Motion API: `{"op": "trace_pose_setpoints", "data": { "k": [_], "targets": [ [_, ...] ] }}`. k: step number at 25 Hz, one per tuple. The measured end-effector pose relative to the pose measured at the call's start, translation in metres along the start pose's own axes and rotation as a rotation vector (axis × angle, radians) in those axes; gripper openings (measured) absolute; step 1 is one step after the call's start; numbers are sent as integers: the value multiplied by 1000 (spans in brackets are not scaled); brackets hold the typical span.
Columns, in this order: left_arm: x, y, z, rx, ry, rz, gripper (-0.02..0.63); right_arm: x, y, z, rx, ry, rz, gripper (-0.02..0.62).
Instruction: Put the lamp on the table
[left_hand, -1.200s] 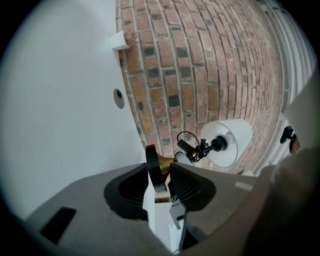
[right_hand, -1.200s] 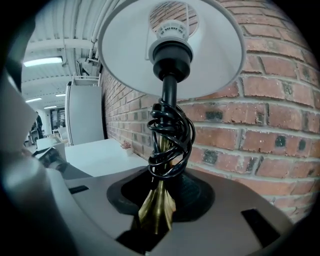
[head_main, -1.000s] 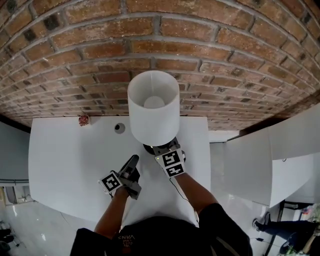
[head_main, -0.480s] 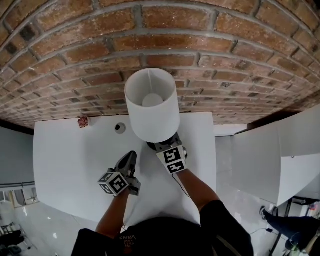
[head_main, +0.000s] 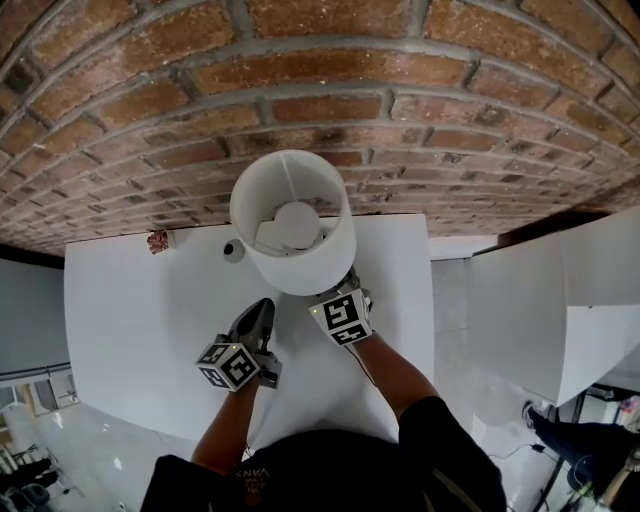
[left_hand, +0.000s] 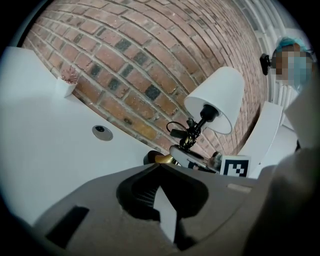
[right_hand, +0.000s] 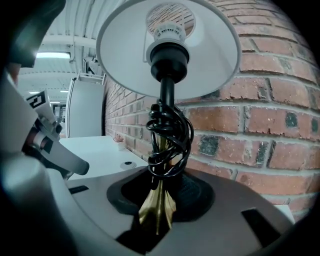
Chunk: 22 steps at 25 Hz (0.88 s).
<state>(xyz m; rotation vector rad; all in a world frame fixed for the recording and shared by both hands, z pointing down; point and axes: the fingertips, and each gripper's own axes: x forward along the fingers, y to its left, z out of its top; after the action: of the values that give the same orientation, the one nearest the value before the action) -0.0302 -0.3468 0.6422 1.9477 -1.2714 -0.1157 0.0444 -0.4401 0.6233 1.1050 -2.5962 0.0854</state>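
Since the earlier frame, the white drum-shaded lamp with brass stem (head_main: 292, 222) has tipped, its shade opening facing the head camera more. The fingers of the left gripper (head_main: 262, 310) have pressed together, holding nothing. The right gripper (right_hand: 157, 200) pinches the brass stem with its fingers, below the coiled black cord (right_hand: 167, 135). The lamp stands over the rear of the white counter (head_main: 130, 300), beside the brick wall (head_main: 400, 100).

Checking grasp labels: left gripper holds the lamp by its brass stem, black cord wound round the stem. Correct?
Wrong gripper. The right gripper holds the lamp by its brass stem, black cord wound round the stem; the right gripper view shows it. The left gripper is shut with nothing between its jaws, as the left gripper view shows.
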Motion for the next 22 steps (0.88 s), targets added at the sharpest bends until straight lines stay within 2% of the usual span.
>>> {"op": "trace_pose_setpoints", "data": {
  "k": [12, 16, 22],
  "targets": [
    [-12, -6, 4, 41, -17, 23, 3, -7, 3, -5, -3, -2, -28, 127],
    [-21, -12, 8, 50, -38, 22, 3, -19, 8, -7, 14, 2, -57, 162],
    [-32, -28, 15, 82, -72, 8, 3, -47, 10, -12, 40, 36, -79, 166]
  ]
}}
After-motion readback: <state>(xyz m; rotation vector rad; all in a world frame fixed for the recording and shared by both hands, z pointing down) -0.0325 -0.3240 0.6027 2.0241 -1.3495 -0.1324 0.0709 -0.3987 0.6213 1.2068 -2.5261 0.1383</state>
